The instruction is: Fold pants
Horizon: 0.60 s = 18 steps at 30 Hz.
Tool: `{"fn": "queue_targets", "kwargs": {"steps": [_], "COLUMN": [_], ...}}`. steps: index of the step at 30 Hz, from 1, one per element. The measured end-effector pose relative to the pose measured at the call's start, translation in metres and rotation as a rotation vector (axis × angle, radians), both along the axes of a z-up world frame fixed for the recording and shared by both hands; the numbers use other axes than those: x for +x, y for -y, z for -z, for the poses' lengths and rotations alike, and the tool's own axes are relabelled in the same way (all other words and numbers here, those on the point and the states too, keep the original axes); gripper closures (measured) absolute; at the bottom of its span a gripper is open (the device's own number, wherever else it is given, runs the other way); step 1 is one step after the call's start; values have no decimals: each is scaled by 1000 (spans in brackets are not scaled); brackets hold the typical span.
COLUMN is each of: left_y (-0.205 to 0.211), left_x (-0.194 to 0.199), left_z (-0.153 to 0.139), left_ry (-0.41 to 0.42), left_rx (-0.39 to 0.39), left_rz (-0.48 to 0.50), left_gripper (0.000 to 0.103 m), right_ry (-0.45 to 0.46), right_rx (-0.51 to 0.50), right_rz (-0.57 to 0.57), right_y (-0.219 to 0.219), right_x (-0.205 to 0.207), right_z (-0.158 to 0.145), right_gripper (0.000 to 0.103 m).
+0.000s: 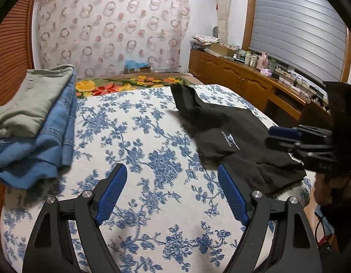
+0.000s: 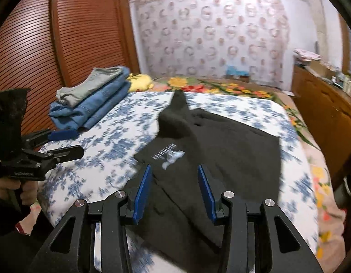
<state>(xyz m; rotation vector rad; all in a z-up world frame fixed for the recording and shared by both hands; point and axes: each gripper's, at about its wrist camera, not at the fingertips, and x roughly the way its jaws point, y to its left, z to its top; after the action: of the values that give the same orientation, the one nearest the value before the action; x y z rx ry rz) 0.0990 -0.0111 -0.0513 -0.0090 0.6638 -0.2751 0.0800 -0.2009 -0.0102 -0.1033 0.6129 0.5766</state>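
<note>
Left gripper (image 1: pixel 172 177): I'm holding it apart over the bedspread (image 1: pixel 141 136), gripping nothing.
Right gripper (image 2: pixel 174 177): I'm holding it apart, gripping nothing.
Black pants (image 2: pixel 221 141): lying at its 12 o'clock.

Two grippers are in view: the left gripper (image 1: pixel 172 192) and the right gripper (image 2: pixel 174 191), each with two blue pads. One hand (image 2: pixel 14 187) shows clearly, wrapped around a gripper handle.

One pair of black pants (image 2: pixel 221 145) lies on the bed (image 1: pixel 139 136), bearing one white logo (image 2: pixel 169 155).

One stack holds at least two folded garments: one grey garment (image 2: pixel 88 83) on top and one blue denim garment (image 2: pixel 95 104) under it; how many denim pieces there are cannot be told.

One yellow item (image 2: pixel 140 80) sits behind the stack.

One floral blanket (image 1: pixel 129 84) lies across the far end of the bed.

One wooden cabinet (image 1: pixel 239 79) carries many small bottles and boxes, too small to count.
</note>
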Motion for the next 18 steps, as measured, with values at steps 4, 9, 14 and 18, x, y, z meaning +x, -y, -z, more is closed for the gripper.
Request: {"fn": "queue_targets", "kwargs": {"steps": [4, 9, 14, 18], "left_y": [-2, -6, -10, -15], "left_x": [-1, -2, -1, -2], "left_z": [-6, -9, -10, -10], "left_ry": [6, 8, 10, 8], "left_rx": [11, 10, 12, 0], "left_rz": [-10, -19, -23, -31], "left_gripper": [21, 21, 21, 21], "right_ry": [-41, -79, -84, -89], "right_rx": [-2, -9, -30, -78], "right_rz": [-39, -73, -98, -128], "right_y": [-10, -21, -36, -52], "right_x": [19, 39, 53, 58], "right_z": [5, 11, 12, 15], "right_gripper": [59, 59, 59, 59]}}
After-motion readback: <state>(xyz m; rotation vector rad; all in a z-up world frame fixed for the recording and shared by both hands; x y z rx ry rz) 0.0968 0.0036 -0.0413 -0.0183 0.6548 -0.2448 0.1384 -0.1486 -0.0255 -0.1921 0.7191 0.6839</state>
